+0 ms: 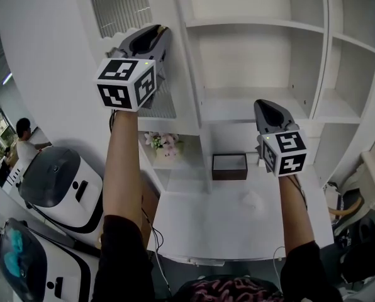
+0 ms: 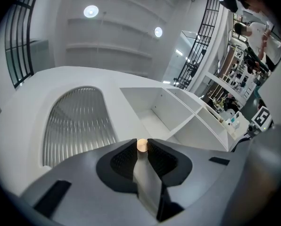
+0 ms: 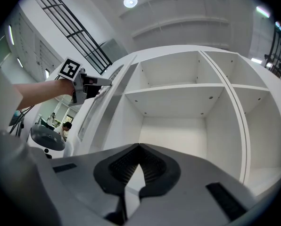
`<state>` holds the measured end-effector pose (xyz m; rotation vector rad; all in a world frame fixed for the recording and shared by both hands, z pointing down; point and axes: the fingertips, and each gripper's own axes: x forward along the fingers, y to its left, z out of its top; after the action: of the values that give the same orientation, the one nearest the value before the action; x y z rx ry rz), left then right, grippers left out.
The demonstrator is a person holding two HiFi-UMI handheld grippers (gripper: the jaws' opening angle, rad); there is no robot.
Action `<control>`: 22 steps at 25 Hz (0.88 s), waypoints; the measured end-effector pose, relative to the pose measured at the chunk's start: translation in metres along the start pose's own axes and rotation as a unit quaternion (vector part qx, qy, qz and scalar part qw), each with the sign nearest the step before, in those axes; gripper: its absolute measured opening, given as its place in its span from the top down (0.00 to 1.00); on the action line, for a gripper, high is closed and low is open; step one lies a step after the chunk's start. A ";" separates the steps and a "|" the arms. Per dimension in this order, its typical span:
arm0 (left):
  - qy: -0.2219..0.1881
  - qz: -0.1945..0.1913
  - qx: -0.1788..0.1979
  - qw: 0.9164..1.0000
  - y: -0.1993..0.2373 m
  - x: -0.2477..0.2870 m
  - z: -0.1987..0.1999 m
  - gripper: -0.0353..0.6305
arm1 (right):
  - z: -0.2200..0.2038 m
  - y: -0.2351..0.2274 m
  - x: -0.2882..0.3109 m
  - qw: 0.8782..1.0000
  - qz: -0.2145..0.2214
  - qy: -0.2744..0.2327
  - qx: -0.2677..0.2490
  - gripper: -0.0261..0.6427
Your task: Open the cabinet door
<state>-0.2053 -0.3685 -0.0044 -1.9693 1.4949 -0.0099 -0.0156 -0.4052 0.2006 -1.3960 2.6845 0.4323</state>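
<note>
The white cabinet door (image 1: 61, 74) with its ribbed glass panel (image 1: 121, 5) stands swung out at the left of the open shelves (image 1: 257, 55). My left gripper (image 1: 155, 35) is raised against the door's edge. In the left gripper view it (image 2: 142, 144) is shut on a small round copper-coloured door knob (image 2: 142, 145), with the ribbed panel (image 2: 77, 126) just beyond. The right gripper (image 1: 267, 107) hovers in front of the lower shelf. Its jaws (image 3: 139, 148) meet with nothing between them. The right gripper view also catches the left gripper (image 3: 91, 81) at the door's edge (image 3: 107, 102).
Below the shelves lies a white desk top (image 1: 238, 219) with a dark brown box (image 1: 229, 167) at its back. A pot of pink flowers (image 1: 164, 143) sits in a lower left compartment. White rounded machines (image 1: 61, 187) and a person (image 1: 21, 145) are at the far left.
</note>
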 end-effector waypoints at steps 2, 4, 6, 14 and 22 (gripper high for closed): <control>-0.006 -0.008 -0.008 1.000 0.000 -0.006 0.004 0.82 | 0.000 0.005 0.001 1.000 0.004 0.000 0.000 0.94; -0.010 -0.017 -0.012 1.000 -0.001 -0.013 0.007 0.82 | 0.001 0.010 0.001 1.000 0.008 0.001 -0.001 0.94; -0.015 -0.027 -0.016 0.999 -0.001 -0.019 0.010 0.82 | 0.002 0.014 0.001 1.000 0.011 0.001 -0.001 0.94; -0.038 -0.070 -0.042 0.996 0.001 -0.044 0.021 0.82 | 0.006 0.028 0.007 1.000 0.023 -0.003 -0.006 0.94; -0.051 -0.107 -0.055 0.991 0.006 -0.073 0.032 0.82 | 0.006 0.041 0.017 0.999 0.036 -0.005 -0.004 0.94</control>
<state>-0.2234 -0.2903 -0.0055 -2.1755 1.2377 0.0826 -0.0594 -0.3947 0.2000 -1.2983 2.7353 0.4550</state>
